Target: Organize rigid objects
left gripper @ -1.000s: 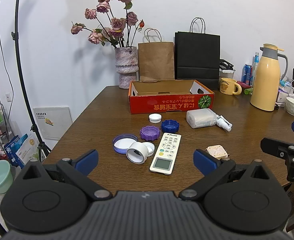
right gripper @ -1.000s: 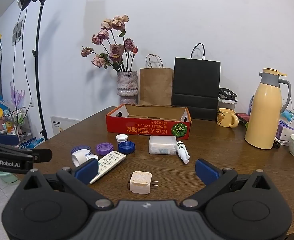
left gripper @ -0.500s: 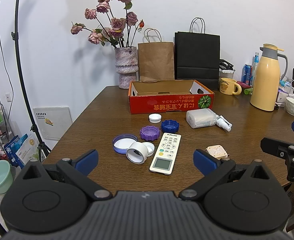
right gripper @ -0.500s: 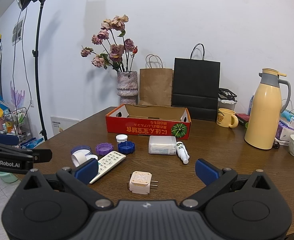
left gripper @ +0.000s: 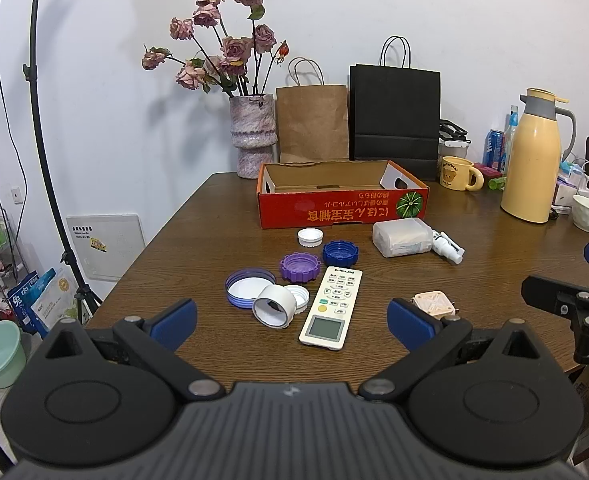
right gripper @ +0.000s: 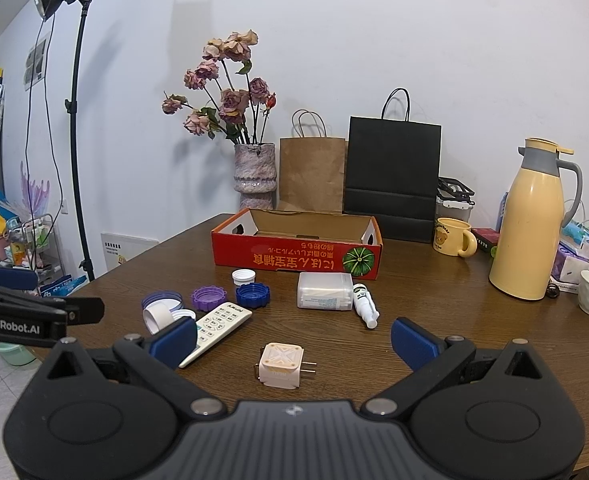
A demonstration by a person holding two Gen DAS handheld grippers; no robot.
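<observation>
The plug adapter lies on the table just ahead of my right gripper, whose jaws gape wide and empty. I'd straddle its flat sides, clear of the prongs. My left gripper gapes too; the red box looks empty.

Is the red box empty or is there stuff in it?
Looks empty: the red box shows only bare brown cardboard inside in both views, though its near wall hides the floor.

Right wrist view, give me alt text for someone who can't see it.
An open hand-held gripper hovers over a wooden table, a plug adapter between its fingers. Beyond lie a remote, bottle caps and an empty red box.
</observation>
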